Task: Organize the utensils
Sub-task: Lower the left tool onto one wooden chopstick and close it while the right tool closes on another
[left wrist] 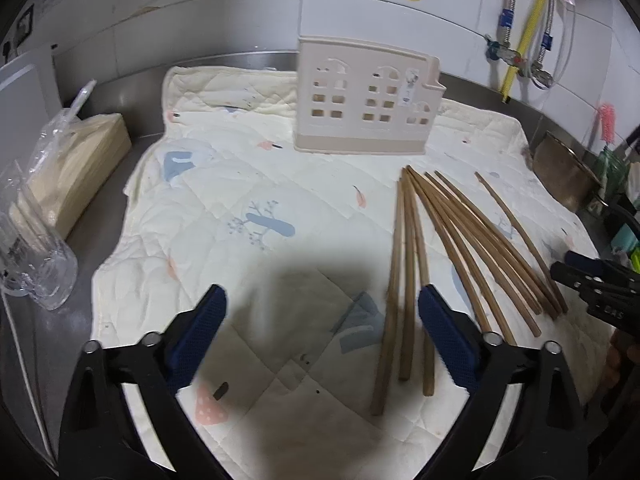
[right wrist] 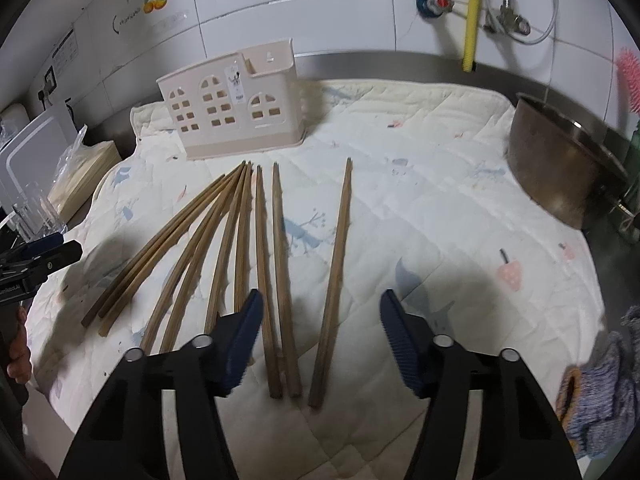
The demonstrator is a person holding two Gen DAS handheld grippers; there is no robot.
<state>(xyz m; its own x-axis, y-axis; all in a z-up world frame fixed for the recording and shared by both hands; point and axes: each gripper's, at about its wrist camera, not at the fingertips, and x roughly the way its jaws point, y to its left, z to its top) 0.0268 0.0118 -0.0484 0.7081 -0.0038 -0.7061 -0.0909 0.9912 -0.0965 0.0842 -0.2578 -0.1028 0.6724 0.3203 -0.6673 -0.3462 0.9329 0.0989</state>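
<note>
- Chopsticks [right wrist: 256, 256]: about ten wooden sticks, lying fanned on the quilted mat [right wrist: 440, 208], centre-left of the right wrist view. Far tips bunch together near the holder; near ends splay toward the camera. One chopstick [right wrist: 334, 280] lies apart, to the right of the fan.
- Utensil holder [right wrist: 224, 108]: beige plastic with house-shaped cut-outs, upright at the back of the mat, upper left of the right wrist view. Looks empty through the cut-outs; probably where the sticks go.
- Right gripper [right wrist: 320, 344]: fingers apart, nothing clamped. The near ends of two sticks and the lone one lie in the gap between the pads; likely lined up for a pick, pads not yet pressing.
- Left gripper [left wrist: 322, 344]: fingers wide apart, empty, low over the mat at the bottom of the left wrist view. Three sticks lie in the right part of its gap, beside the right pad.
- Surroundings: metal pot [right wrist: 560, 168] at the right edge of the mat; glass mug [left wrist: 40, 264] and tissue pack [left wrist: 80, 160] off the mat at left; a knitted cloth [right wrist: 600, 380] lower right.
- Obstructions: none between sticks and holder. Crowded, overlapping sticks may make taking just one awkward.
</note>
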